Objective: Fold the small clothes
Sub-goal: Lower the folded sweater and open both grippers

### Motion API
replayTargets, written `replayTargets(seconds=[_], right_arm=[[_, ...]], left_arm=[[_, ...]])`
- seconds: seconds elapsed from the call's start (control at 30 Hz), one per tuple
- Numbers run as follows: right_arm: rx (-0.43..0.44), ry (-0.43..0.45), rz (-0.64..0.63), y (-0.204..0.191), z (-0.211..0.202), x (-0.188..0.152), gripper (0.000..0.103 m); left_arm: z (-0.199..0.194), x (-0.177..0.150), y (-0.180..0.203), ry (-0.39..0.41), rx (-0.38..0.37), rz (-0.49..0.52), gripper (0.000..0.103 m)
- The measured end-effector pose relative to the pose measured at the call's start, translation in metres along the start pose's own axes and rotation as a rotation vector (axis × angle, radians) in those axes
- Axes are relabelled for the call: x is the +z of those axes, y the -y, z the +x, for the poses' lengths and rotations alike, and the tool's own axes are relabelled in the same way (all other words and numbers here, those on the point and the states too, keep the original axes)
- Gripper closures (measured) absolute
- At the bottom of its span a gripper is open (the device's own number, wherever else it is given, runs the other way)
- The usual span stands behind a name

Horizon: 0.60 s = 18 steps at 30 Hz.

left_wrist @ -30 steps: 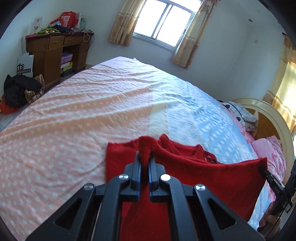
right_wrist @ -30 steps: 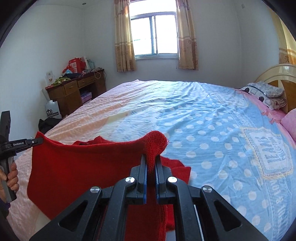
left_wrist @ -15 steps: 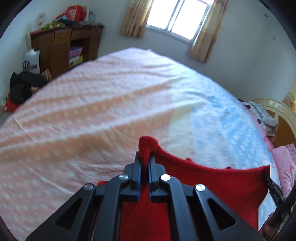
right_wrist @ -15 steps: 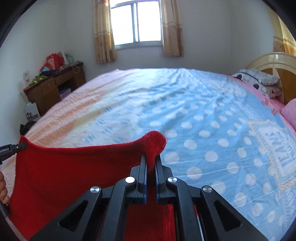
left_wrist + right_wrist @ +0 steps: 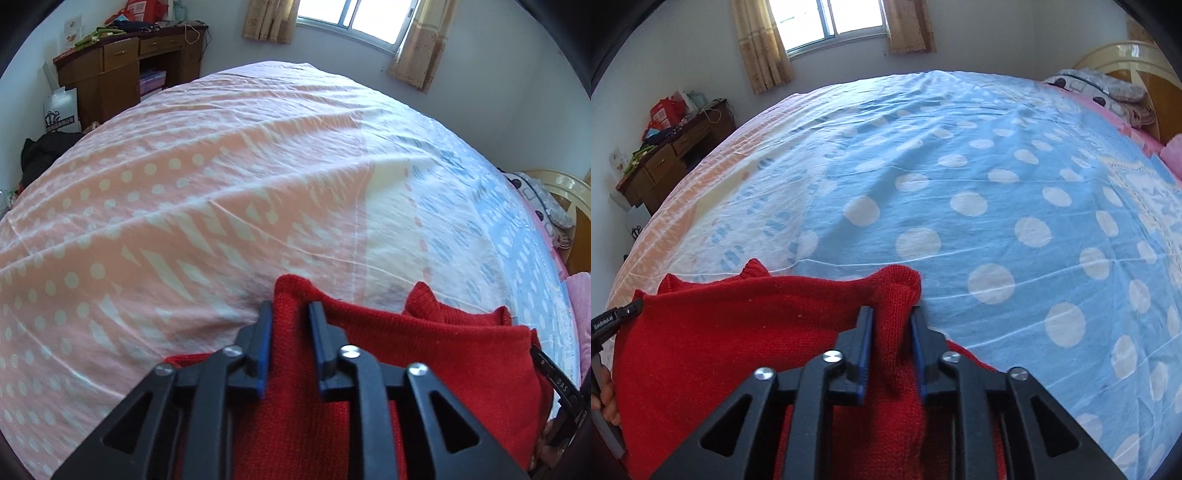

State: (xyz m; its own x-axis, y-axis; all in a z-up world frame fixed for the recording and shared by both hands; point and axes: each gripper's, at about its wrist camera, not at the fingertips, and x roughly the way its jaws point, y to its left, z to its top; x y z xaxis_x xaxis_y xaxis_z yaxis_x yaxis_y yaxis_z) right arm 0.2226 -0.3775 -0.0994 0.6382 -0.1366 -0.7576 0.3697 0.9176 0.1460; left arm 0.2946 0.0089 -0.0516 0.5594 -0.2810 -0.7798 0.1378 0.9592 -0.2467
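Our left tool (image 5: pixel 290 314) and right tool (image 5: pixel 892 317) have just been opening, each released around a corner of the red knit sweater (image 5: pixel 424 350), which lies folded on the polka-dot bed sheet (image 5: pixel 997 184). Beyond stands a wooden desk (image 5: pixel 122 66).

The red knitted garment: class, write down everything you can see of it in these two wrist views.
The red knitted garment looks like soft wool in a fine rib, plain red. It lies folded over on the spotted bedsheet, with a lower layer peeking out beyond its far edge. The left claw and right claw each have a bunched corner between their fingers; both claws have just been opening, and the pads no longer pinch the fabric shut.
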Motion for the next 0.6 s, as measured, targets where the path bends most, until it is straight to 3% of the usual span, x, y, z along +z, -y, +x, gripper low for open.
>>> replayTargets(seconds=[0.03,0.1,0.17,0.23,0.37,0.6], right_arm=[[0.016,0.01,0.018,0.003,-0.002,0.0,0.076],[0.059,0.091,0.086,0.017,-0.019,-0.002,0.076],[0.048,0.207,0.152,0.028,-0.048,-0.007,0.076],[0.006,0.266,0.157,0.025,-0.079,-0.016,0.077],[0.088,0.252,-0.012,-0.025,-0.118,-0.047,0.077],[0.137,0.176,-0.177,-0.084,-0.132,-0.109,0.076]], left_arm=[[0.001,0.002,0.0,-0.005,-0.007,-0.002,0.07],[-0.01,0.001,0.002,-0.026,0.029,0.004,0.039],[-0.026,-0.005,0.004,-0.002,0.059,0.029,0.023],[-0.048,-0.016,0.009,0.048,0.068,0.074,0.02],[-0.078,-0.042,0.026,0.092,0.145,0.147,0.019],[-0.098,-0.09,0.05,0.102,0.155,0.216,0.019]])
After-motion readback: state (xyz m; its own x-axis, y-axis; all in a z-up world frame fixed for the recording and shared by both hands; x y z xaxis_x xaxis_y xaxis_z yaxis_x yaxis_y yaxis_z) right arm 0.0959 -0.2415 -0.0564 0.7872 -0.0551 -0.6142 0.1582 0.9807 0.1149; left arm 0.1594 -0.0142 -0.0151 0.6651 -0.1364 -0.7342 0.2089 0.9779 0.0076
